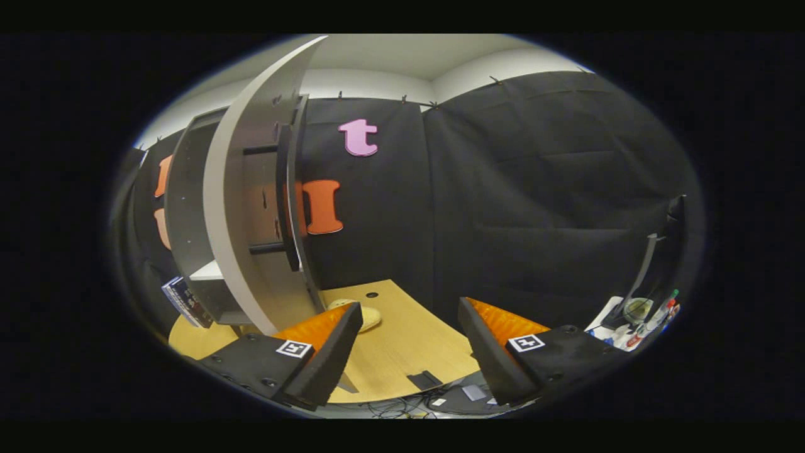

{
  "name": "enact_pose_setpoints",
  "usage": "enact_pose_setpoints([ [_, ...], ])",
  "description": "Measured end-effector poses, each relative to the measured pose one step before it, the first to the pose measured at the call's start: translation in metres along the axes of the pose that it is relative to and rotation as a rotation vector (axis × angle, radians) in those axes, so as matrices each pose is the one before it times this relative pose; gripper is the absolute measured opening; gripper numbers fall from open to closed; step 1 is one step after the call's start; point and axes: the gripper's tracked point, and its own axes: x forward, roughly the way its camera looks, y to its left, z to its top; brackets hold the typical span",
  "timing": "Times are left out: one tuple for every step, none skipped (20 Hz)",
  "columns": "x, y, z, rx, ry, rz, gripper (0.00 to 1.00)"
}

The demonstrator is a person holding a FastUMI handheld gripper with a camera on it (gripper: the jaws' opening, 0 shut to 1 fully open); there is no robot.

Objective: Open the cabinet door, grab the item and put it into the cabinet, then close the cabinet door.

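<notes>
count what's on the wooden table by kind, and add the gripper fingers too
cabinet with its door open: 1
pale item just beyond the fingers: 1
book-like thing beside the cabinet: 1
gripper fingers, apart with nothing between: 2
total: 5

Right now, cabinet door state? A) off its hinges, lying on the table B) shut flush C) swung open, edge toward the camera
C: the cabinet door stands swung open, edge toward the camera, with the cabinet interior showing behind it; the gripper is open with nothing between its fingers, and the pale item lies on the table just beyond them.
</notes>
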Motion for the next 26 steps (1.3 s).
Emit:
enact_pose_setpoints([
  [0.00364,0.00332,-0.00280,0.00565,0.00742,0.01253,0.98],
  [0.00344,0.00422,-0.00335,0.00453,0.00703,0.01334,0.98],
  [0.00278,0.00319,-0.00191,0.00290,0.00415,0.01419,0.98],
  [0.00198,0.00400,-0.00164,0.00195,0.00225,0.01271,0.98],
  [0.00146,0.00391,-0.00143,0.00217,0.00232,0.01434,0.98],
  [0.00275,0.00472,-0.00202,0.00492,0.00412,0.01830,0.98],
  [0.00186,0.00373,-0.00190,0.00349,0.00248,0.01291,0.98],
  [-0.00071,-0.00129,-0.00058,-0.00262,-0.00005,-0.00334,0.98],
  [0.00216,0.00032,-0.00080,0.00172,0.00026,0.00140,0.96],
  [0.00053,0.00077,0.00003,0.00573,-0.00094,0.00117,0.97],
  [0.00108,0.00200,-0.00084,0.01015,0.00360,0.00463,0.97],
  [-0.00001,0.00242,-0.00135,0.01183,0.00308,0.00377,0.96],
  [0.00029,0.00143,-0.00106,0.00740,0.00428,0.00458,0.96],
  [-0.00075,0.00274,-0.00131,0.00325,0.00519,0.00271,0.95],
  [0.00083,0.00081,0.00022,0.00065,-0.00128,0.00242,0.95],
  [-0.00072,0.00208,0.00079,-0.00323,-0.00241,-0.00095,0.94],
  [-0.00186,0.00413,-0.00117,-0.00488,0.00025,0.00191,0.94],
  [-0.00189,0.00534,-0.00123,-0.00255,0.00205,0.00383,0.95],
  [-0.00073,0.00606,-0.00135,-0.00150,0.00447,0.00707,0.95],
  [-0.00166,0.00668,-0.00093,-0.00018,0.00267,0.01032,0.95],
  [-0.00088,0.00686,-0.00228,-0.00144,0.00565,0.01194,0.95],
  [-0.00116,0.00899,-0.00115,0.00002,0.00324,0.01153,0.95],
  [-0.00112,0.00898,-0.00190,-0.00045,0.00496,0.01136,0.94],
  [-0.00005,0.00935,-0.00231,-0.00187,0.00388,0.01063,0.94],
  [0.00055,0.00894,-0.00120,-0.00192,0.00336,0.01038,0.94],
  [0.00052,0.00942,-0.00217,-0.00284,0.00402,0.01212,0.94],
])
